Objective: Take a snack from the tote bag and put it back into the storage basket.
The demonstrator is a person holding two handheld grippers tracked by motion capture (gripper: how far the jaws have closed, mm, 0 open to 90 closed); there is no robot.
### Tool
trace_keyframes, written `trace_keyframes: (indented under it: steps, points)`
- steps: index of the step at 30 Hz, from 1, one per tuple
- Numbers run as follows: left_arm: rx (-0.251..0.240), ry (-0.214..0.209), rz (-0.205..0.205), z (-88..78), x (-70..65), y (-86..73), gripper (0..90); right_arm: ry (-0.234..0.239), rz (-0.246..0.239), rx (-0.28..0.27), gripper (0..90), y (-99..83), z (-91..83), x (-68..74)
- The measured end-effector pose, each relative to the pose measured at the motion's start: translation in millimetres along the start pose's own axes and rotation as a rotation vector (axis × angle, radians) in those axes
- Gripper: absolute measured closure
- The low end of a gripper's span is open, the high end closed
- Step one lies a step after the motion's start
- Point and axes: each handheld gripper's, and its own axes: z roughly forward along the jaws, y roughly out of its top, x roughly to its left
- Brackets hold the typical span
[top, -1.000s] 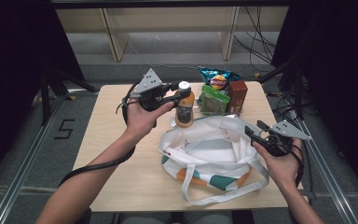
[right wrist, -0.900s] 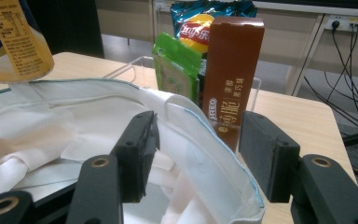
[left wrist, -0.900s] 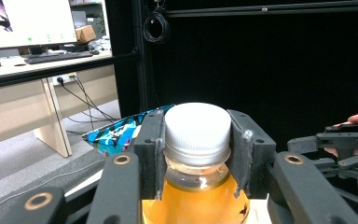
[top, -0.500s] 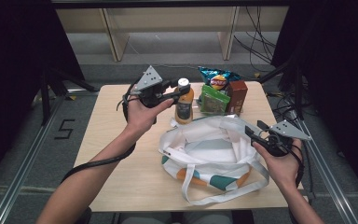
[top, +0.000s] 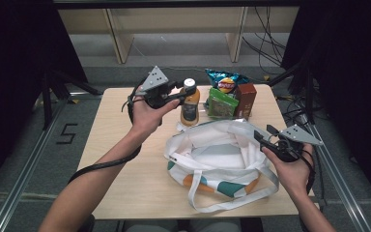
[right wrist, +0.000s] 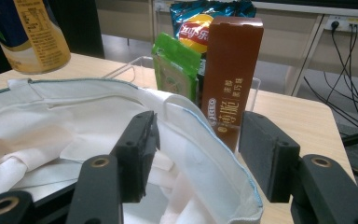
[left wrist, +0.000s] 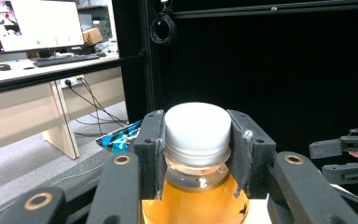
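Packing barely begun: the bag [top: 222, 154] looks empty. Left gripper [top: 186, 93] is clamped on the bottle [top: 190, 107] at its ribbed white cap, beside the bag's far rim. Right gripper [top: 264, 135] stands open astride the soft cloth rim (not pinching). Crinkly chip bag [top: 226, 82], green pouch [top: 221, 102] and brown box [top: 246, 98] wait behind.

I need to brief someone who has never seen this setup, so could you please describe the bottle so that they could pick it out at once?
On the wooden table, look past the open white tote bag to the snacks along the far edge. The bottle is at their left end, its neck clamped in the left gripper. It alone is a drink: orange liquid, white screw cap.
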Motion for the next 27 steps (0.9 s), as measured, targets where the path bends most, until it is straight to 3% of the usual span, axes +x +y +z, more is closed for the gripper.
trace_keyframes:
  steps: [3, 18, 23, 27]
  points:
    - [0.0, 0.001, 0.002, 1.7, 1.8, -0.5, 58.8, 0.001, -0.024, -0.007, 46.6, 0.1, 0.6, -2.0]
    - [-0.001, -0.002, 0.001, 10.7, 4.6, 0.8, 58.8, -0.011, -0.021, -0.019, 46.7, -0.6, 1.3, -2.0]
    - [0.007, -0.002, 0.0, 13.3, 6.5, 1.6, 58.8, -0.002, -0.003, 0.003, 46.7, -0.8, 0.1, -0.7]
    - [0.012, 0.0, 0.001, 15.9, 9.0, 1.0, 58.7, -0.003, -0.019, -0.014, 46.6, -0.7, 1.3, -1.8]
